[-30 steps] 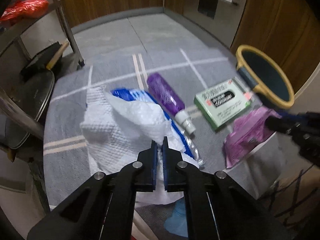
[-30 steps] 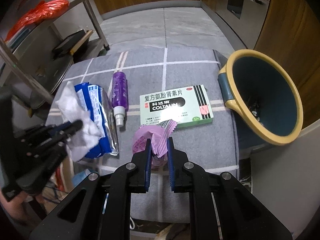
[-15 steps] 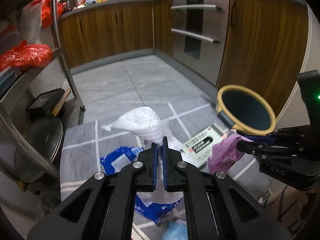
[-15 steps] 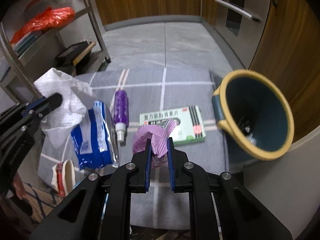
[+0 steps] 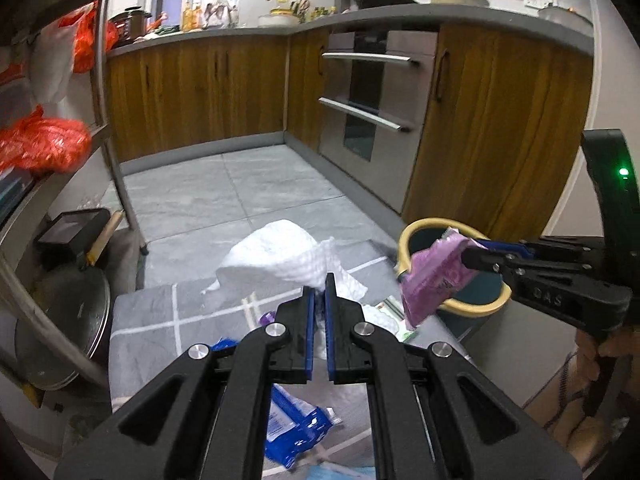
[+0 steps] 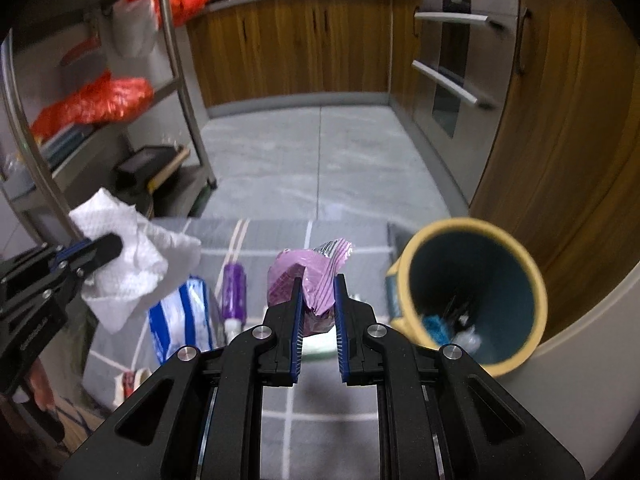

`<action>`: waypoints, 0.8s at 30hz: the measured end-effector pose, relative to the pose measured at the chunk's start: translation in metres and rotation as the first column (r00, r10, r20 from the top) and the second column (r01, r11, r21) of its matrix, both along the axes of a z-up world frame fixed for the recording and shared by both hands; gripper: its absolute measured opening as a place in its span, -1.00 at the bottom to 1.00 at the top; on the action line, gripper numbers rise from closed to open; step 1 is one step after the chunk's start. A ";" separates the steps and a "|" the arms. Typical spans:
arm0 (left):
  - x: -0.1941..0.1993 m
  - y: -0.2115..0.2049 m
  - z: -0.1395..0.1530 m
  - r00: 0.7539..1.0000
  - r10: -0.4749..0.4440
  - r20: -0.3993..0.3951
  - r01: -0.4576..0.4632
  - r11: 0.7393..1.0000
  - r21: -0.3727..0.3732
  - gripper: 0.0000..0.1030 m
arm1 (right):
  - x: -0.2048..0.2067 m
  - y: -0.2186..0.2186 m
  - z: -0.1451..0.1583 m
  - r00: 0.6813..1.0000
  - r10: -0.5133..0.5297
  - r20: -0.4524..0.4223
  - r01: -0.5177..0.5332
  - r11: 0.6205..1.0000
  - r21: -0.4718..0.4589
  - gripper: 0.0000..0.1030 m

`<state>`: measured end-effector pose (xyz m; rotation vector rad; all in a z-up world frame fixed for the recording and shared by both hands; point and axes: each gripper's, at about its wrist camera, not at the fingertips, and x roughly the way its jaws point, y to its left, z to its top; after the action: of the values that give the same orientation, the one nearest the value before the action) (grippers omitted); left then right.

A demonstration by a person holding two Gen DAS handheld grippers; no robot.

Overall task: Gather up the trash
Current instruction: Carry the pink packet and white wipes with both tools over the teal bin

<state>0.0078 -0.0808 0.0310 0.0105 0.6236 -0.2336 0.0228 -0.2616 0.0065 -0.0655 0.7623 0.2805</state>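
My left gripper (image 5: 318, 284) is shut on a crumpled white paper towel (image 5: 280, 256), held up above the grey checked cloth (image 5: 160, 312). In the right wrist view the same towel (image 6: 128, 264) hangs from that gripper (image 6: 106, 246) at the left. My right gripper (image 6: 317, 280) is shut on a pink-purple wrapper (image 6: 308, 276), lifted off the cloth (image 6: 280, 236). From the left wrist view the wrapper (image 5: 432, 276) hangs in front of the yellow-rimmed dark bin (image 5: 472, 304). The bin (image 6: 472, 292) stands to the right of the cloth and holds some scraps.
On the cloth lie a blue-white packet (image 6: 180, 320), a purple bottle (image 6: 234, 292) and a green box (image 6: 318, 346), mostly hidden by my fingers. A metal shelf rack (image 6: 180, 80) with red bags stands left. Wooden cabinets (image 5: 480, 128) and an oven rise behind the bin.
Both grippers rose off the cloth with their loads, the towel and the pink wrapper, and tilted up so the kitchen cabinets came into view. The wrapper now hangs near the bin.
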 end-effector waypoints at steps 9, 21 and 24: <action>0.014 -0.024 0.037 0.996 -0.076 0.041 0.076 0.997 -0.003 -0.92 | 0.029 -0.041 0.025 0.999 -0.031 0.028 0.031 0.999 0.006 -0.71; 0.064 -0.112 0.041 0.966 -0.255 0.037 0.254 0.966 0.042 -0.92 | 0.068 -0.118 0.017 0.979 -0.203 0.008 0.203 0.979 -0.018 -0.71; 0.078 -0.130 0.029 0.958 -0.286 0.009 0.285 0.958 0.039 -0.92 | 0.072 -0.131 0.013 0.974 -0.225 0.002 0.225 0.974 -0.024 -0.71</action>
<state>0.0855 -0.2109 0.0603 0.1389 0.6112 -0.5016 0.0944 -0.3928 0.0198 -0.0015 0.7670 0.0555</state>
